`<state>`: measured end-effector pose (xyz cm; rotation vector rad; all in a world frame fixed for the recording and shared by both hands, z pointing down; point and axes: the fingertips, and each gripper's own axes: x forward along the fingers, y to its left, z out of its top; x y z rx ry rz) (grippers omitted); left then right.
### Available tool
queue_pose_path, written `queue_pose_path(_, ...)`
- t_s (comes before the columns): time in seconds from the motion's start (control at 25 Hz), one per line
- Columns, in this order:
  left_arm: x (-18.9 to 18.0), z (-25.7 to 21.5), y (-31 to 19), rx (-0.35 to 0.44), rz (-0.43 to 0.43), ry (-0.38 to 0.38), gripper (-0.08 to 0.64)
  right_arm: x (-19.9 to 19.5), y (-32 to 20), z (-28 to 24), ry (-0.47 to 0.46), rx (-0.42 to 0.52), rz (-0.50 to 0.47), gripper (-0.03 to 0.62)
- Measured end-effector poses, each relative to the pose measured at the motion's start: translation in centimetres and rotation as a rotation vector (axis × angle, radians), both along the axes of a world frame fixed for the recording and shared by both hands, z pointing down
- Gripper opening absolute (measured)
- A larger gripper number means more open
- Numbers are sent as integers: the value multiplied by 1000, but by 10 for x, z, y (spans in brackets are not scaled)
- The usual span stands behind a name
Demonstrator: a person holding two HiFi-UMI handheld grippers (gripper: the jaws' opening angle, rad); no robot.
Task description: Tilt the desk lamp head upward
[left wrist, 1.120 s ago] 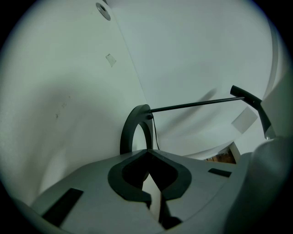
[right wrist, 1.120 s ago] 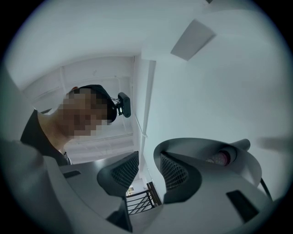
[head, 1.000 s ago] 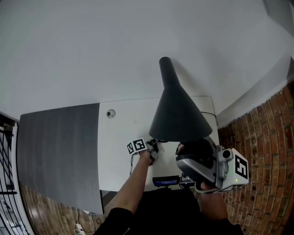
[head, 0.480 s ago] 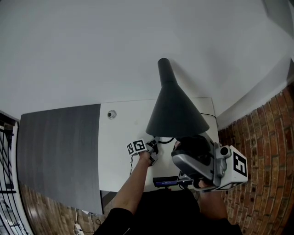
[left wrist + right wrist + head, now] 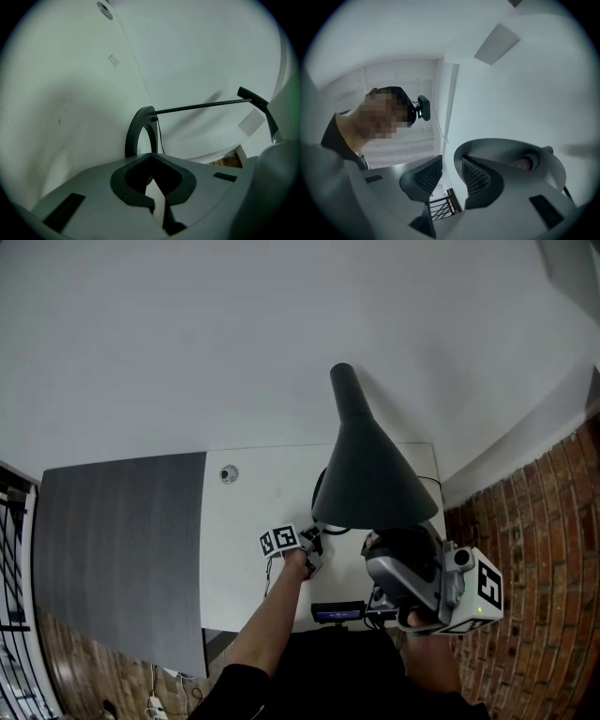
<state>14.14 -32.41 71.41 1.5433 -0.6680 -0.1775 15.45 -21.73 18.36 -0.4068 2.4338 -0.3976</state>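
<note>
Found lamp head shifted slightly right versus earlier frame. Recorded right gripper fingers apart at its rim; left gripper fingers together before ring base.

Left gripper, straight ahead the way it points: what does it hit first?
The left gripper would first meet the lamp's dark ring, directly ahead and apparently very close; whether they already touch is unclear. Beyond it lies the desk.
</note>
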Motion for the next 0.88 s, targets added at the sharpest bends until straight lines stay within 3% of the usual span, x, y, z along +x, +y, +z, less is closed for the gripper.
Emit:
queue_pose_path(0.12, 1, 0, 1, 6, 9, -28, 11, -3, -2, 0, 33, -3, 19, 137)
queue_pose_path(0.44, 13, -4, 1, 29, 70, -83, 11, -8, -2, -1, 16, -21, 6, 137)
queue_pose_path(0.88, 11, -1, 5, 31, 64, -80, 9, -8, 1, -1, -17, -30, 2, 137)
